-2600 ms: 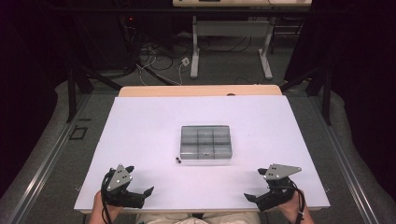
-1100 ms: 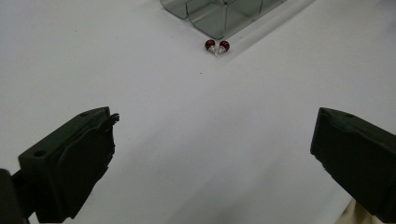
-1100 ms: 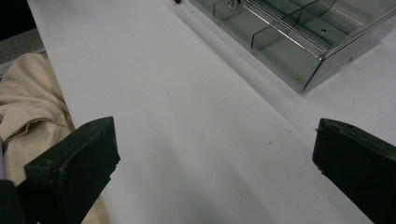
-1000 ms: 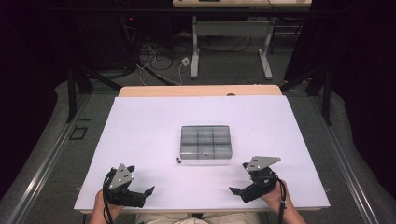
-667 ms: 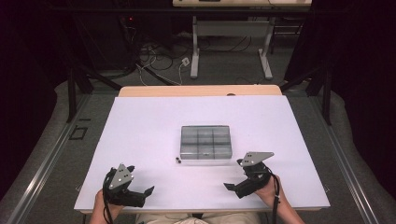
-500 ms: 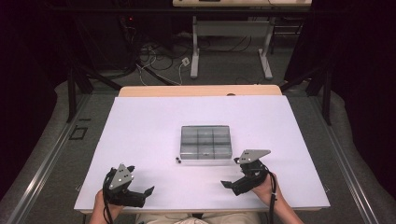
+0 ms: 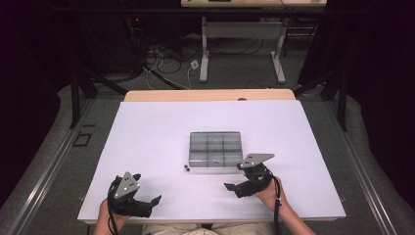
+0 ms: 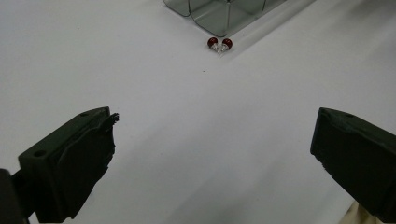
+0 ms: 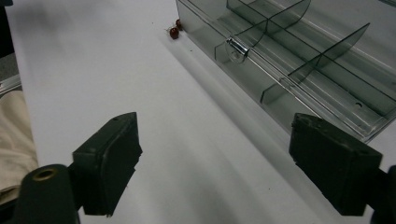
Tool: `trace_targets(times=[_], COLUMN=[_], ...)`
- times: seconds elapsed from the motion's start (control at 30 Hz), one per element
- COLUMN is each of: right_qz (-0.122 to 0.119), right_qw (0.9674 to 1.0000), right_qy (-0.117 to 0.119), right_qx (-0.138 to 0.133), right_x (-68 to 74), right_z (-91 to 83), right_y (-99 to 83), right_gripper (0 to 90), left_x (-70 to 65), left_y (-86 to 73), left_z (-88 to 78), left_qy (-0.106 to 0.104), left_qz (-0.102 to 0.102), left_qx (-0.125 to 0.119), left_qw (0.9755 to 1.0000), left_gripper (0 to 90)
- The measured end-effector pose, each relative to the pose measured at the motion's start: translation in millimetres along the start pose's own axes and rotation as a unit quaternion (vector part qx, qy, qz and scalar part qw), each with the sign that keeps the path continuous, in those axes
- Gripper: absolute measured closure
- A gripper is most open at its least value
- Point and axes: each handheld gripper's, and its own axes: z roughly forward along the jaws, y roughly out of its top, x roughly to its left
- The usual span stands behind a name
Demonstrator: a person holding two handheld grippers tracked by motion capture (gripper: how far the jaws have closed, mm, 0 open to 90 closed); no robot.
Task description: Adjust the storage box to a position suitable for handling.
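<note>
Beside the clear box (image 7: 216,149), right tool (image 7: 230,187) approaches the red beads (image 9: 176,29), jaws apart, just narrowing, empty; left tool (image 8: 210,154) apart; approach low, straddling one bead.

No writing, label, brand, number or sign can be read in any of the views. The clear compartment box (image 7: 216,149), the white table (image 7: 156,127) and the black bodies of the left gripper (image 7: 145,206) and right gripper (image 7: 234,188) carry no legible marks.
</note>
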Motion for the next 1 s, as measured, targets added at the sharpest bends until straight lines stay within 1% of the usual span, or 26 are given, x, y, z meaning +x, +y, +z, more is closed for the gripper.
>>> trace_targets(times=[0.1, 0.13, 0.17, 0.2, 0.23, 0.27, 0.3, 0.33, 0.37, 0.4, 0.43, 0.47, 0.5, 0.57, 0.6, 0.63, 0.67, 0.73, 0.77, 0.8, 0.83, 0.87, 0.97, 1.0], right_qz=[0.000, 0.003, 0.003, 0.005, 0.005, 0.002, 0.002, 0.002, 0.002, -0.004, -0.004, -0.003, -0.003, -0.005, -0.005, -0.005, -0.005, -0.002, -0.002, 0.002, 0.002, 0.007, 0.007, 0.009], right_qw=[1.0000, 1.0000, 1.0000, 1.0000, 1.0000, 1.0000, 1.0000, 0.9998, 0.9998, 0.9996, 0.9996, 0.9992, 0.9992, 0.9991, 0.9991, 0.9988, 0.9991, 0.9990, 0.9990, 0.9993, 0.9993, 0.9993, 0.9994, 0.9994], right_qy=[-0.001, -0.006, -0.006, -0.005, -0.005, -0.008, -0.008, -0.016, -0.016, -0.023, -0.023, -0.032, -0.032, -0.035, -0.035, -0.037, -0.039, -0.040, -0.040, -0.036, -0.036, -0.035, -0.032, -0.031], right_qx=[-0.002, -0.005, -0.005, -0.005, -0.005, -0.002, -0.002, -0.009, -0.009, -0.016, -0.016, -0.024, -0.024, -0.023, -0.023, -0.033, -0.019, -0.018, -0.018, -0.012, -0.012, -0.011, -0.013, -0.009], right_x=[-0.1, 0.8, 0.8, 1.5, 1.5, 2.3, 2.3, 4.3, 4.3, 6.0, 6.0, 8.5, 8.5, 10.2, 10.2, 10.3, 10.0, 9.2, 9.2, 7.6, 7.6, 6.9, 6.2, 5.8], right_z=[2.3, 5.2, 5.2, 8.0, 8.0, 10.7, 10.7, 14.0, 14.0, 15.8, 15.8, 17.2, 17.2, 19.9, 19.9, 22.2, 23.3, 25.1, 25.1, 27.0, 27.0, 28.7, 30.6, 30.2], right_y=[0.9, 1.9, 1.9, 3.4, 3.4, 4.9, 4.9, 6.5, 6.5, 8.5, 8.5, 10.7, 10.7, 13.1, 13.1, 13.1, 14.4, 14.6, 14.6, 15.0, 15.0, 15.3, 15.0, 14.6], right_gripper=[20.4, 24.8, 24.8, 29.0, 29.0, 34.5, 34.5, 40.0, 40.0, 46.3, 46.3, 51.1, 51.1, 55.4, 55.4, 57.8, 60.1, 62.9, 62.9, 64.1, 64.1, 64.7, 65.8, 66.5], left_x=[0.0, -0.3, -0.3, -0.5, -0.5, 0.0, 0.0, 0.2, 0.2, 0.2, 0.2, 0.0, -0.1, -0.1, 0.2, 0.2, 0.3, -0.1, -0.1, 0.1, 0.1, 0.2, 0.3, 0.1], left_y=[0.0, -0.1, -0.1, 0.0, 0.0, 0.0, 0.0, -0.3, -0.3, -0.5, -0.5, -0.5, -0.4, -0.4, -0.4, -0.3, -0.3, -0.2, -0.2, -0.3, -0.3, -0.5, -0.5, -0.2], left_z=[0.2, 0.9, 0.9, 0.7, 0.7, 0.1, 0.1, 0.3, 0.3, 1.1, 1.1, 1.0, 0.7, 0.0, -0.1, -0.2, 0.0, 0.2, 0.2, 0.2, 0.2, 0.8, 0.7, 0.3], left_qy=[0.001, 0.001, 0.001, 0.002, 0.002, 0.000, 0.000, 0.002, 0.002, 0.001, 0.001, 0.002, 0.004, 0.003, 0.004, 0.003, 0.003, 0.003, 0.003, 0.003, 0.003, 0.004, 0.003, 0.003], left_qz=[0.000, -0.001, -0.001, 0.000, 0.000, 0.000, 0.000, -0.003, -0.003, -0.004, -0.004, -0.004, -0.002, -0.001, -0.001, -0.001, -0.001, -0.001, -0.001, -0.001, -0.001, -0.002, -0.001, -0.001], left_qx=[0.001, -0.002, -0.002, -0.001, -0.001, 0.000, 0.000, -0.001, -0.001, -0.002, -0.002, -0.002, -0.002, -0.003, -0.002, 0.000, 0.001, 0.000, 0.000, 0.000, 0.000, -0.001, -0.002, 0.000], left_qw=[1.0000, 1.0000, 1.0000, 1.0000, 1.0000, 1.0000, 1.0000, 1.0000, 1.0000, 1.0000, 1.0000, 1.0000, 1.0000, 1.0000, 1.0000, 1.0000, 1.0000, 1.0000, 1.0000, 1.0000, 1.0000, 1.0000, 1.0000, 1.0000], left_gripper=[0.0, 0.0, 0.0, 0.0, 0.0, 0.0, 0.0, 0.0, 0.0, 0.0, 0.0, 0.0, 0.0, 0.0, 0.0, 0.0, 0.0, 0.0, 0.0, 0.0, 0.0, 0.0, 0.0, 0.0])
